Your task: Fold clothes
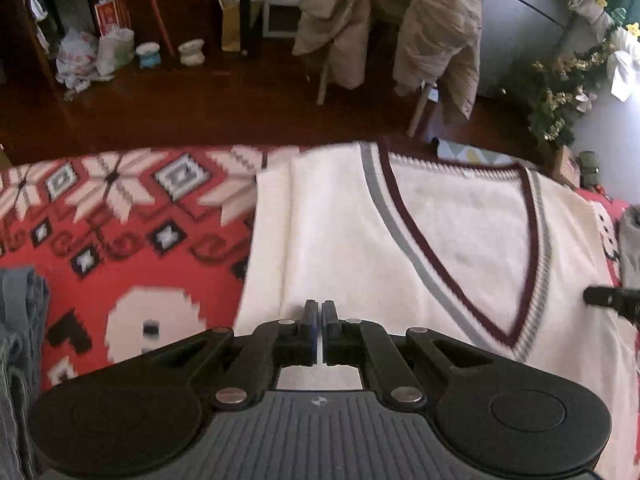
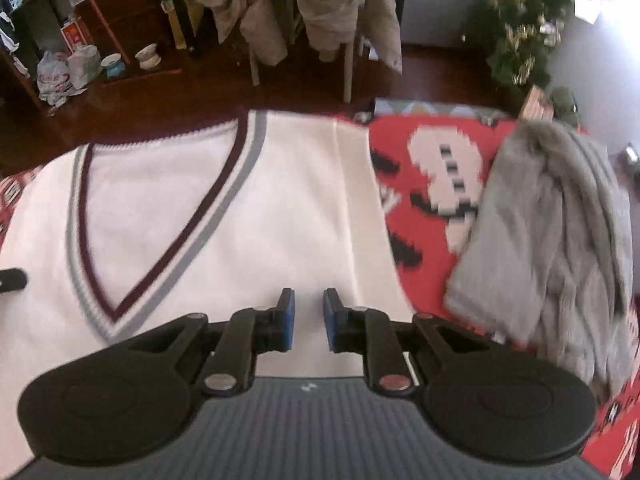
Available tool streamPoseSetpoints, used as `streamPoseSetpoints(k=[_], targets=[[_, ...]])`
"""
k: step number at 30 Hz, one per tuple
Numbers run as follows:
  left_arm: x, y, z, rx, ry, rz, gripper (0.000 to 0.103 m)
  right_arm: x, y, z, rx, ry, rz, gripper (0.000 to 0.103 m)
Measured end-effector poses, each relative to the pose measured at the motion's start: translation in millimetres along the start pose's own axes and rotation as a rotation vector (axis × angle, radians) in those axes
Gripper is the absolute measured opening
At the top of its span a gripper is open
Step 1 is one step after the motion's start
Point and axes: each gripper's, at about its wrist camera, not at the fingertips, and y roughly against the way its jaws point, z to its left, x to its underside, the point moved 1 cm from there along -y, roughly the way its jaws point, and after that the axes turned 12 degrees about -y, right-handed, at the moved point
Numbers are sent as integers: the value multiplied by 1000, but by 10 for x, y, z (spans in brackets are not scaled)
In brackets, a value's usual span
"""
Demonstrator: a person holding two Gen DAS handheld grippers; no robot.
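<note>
A cream V-neck sweater (image 1: 460, 232) with maroon and grey neck trim lies flat on a red patterned blanket (image 1: 120, 280). Its two side edges look folded in, leaving straight sides. My left gripper (image 1: 320, 306) hovers over the sweater's left part, shut, with no cloth visibly pinched. In the right wrist view my right gripper (image 2: 309, 296) sits over the sweater (image 2: 180, 200) near its right fold line. Its blue pads (image 2: 289, 320) stand apart with only flat cloth below them. Each gripper's black tip shows at the edge of the other's view (image 1: 612, 300) (image 2: 12, 280).
A grey knit garment (image 2: 552, 240) lies bunched on the blanket (image 2: 420, 152) right of the sweater. A blue-grey garment (image 1: 20, 340) lies at the left. Beyond the far edge stand a chair draped with beige coats (image 1: 400, 20), shelves, and a decorated tree (image 1: 568, 80).
</note>
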Motion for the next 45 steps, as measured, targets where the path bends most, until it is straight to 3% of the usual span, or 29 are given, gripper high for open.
streamPoseSetpoints(k=[7, 13, 18, 23, 27, 31, 39, 45], targets=[[-459, -314, 154, 7, 24, -59, 3, -637, -413, 129, -32, 14, -102, 9], [-728, -486, 109, 26, -34, -85, 3, -972, -601, 268, -41, 11, -127, 15], [-863, -504, 52, 39, -24, -105, 3, -1192, -747, 229, -30, -23, -137, 17], [-801, -288, -106, 85, -38, -118, 3, -1143, -487, 211, -81, -26, -152, 19], [-540, -150, -252, 110, -66, -88, 3, -732, -237, 258, -116, 58, -91, 19], [-377, -265, -311, 71, -99, -45, 3, -381, -211, 392, -115, 151, -49, 19], [-841, -607, -148, 67, -85, -131, 3, -823, -634, 592, -91, 136, -113, 18], [-1047, -717, -94, 93, -60, -128, 4, -1159, -822, 716, -85, 114, -115, 20]])
